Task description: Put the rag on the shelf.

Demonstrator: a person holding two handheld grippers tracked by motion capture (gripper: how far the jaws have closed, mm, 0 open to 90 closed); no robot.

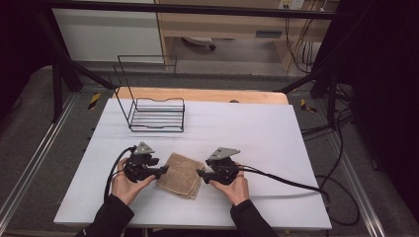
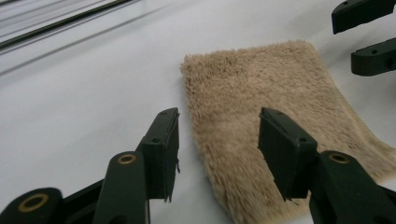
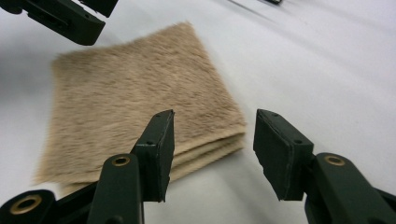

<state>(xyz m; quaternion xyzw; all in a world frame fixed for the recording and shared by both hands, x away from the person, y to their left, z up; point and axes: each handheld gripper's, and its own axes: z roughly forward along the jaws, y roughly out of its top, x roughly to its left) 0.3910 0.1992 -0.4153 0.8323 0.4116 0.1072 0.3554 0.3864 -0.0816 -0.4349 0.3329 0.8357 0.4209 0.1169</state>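
Near table edge, between both hands: folded beige towel [image 1: 180, 175] flat on white table [image 1: 257, 133] | left gripper [image 2: 217, 149] jaws apart, empty | right gripper [image 3: 212, 149] jaws apart, empty | towel judged soft, light, limp; best pinched at layered corner.

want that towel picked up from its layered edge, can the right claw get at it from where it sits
Probably yes. The right claw is open and faces the folded towel with its stacked layers straight ahead, and nothing lies between them. The left claw sits at the towel's opposite side, out of the way.
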